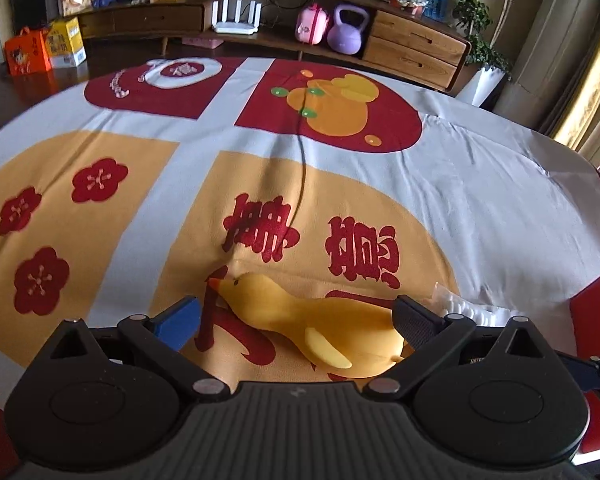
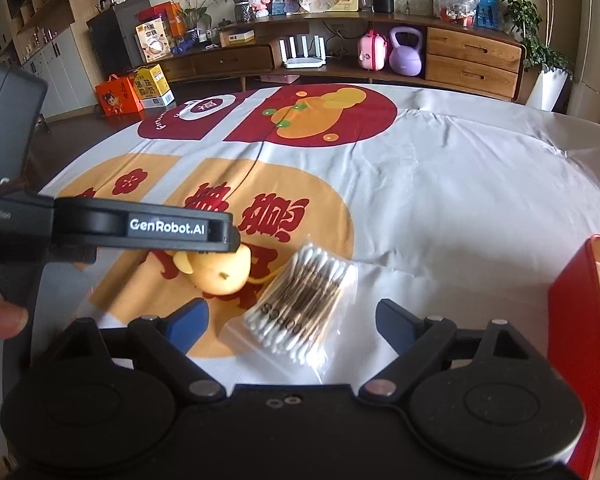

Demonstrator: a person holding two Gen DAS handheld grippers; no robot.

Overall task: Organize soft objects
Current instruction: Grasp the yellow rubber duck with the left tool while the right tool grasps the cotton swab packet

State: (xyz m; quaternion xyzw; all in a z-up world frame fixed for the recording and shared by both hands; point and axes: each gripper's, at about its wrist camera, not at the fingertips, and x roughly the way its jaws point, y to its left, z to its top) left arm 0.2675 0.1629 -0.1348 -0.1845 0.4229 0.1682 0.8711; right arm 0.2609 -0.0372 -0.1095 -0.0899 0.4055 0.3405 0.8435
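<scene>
Left gripper (image 1: 296, 320) jaws spread wide around yellow rubber duck (image 1: 320, 324) lying on printed tablecloth (image 1: 480, 184); contact unclear, not clamped. Right gripper (image 2: 292, 322) also wide, holding nothing, bag of cotton swabs (image 2: 300, 300) lying between its fingers, red box (image 2: 572, 308) at right.

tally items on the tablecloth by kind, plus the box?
Yellow rubber duck: 1
Bag of cotton swabs: 1
Red box at the right edge: 1
Total: 3
</scene>
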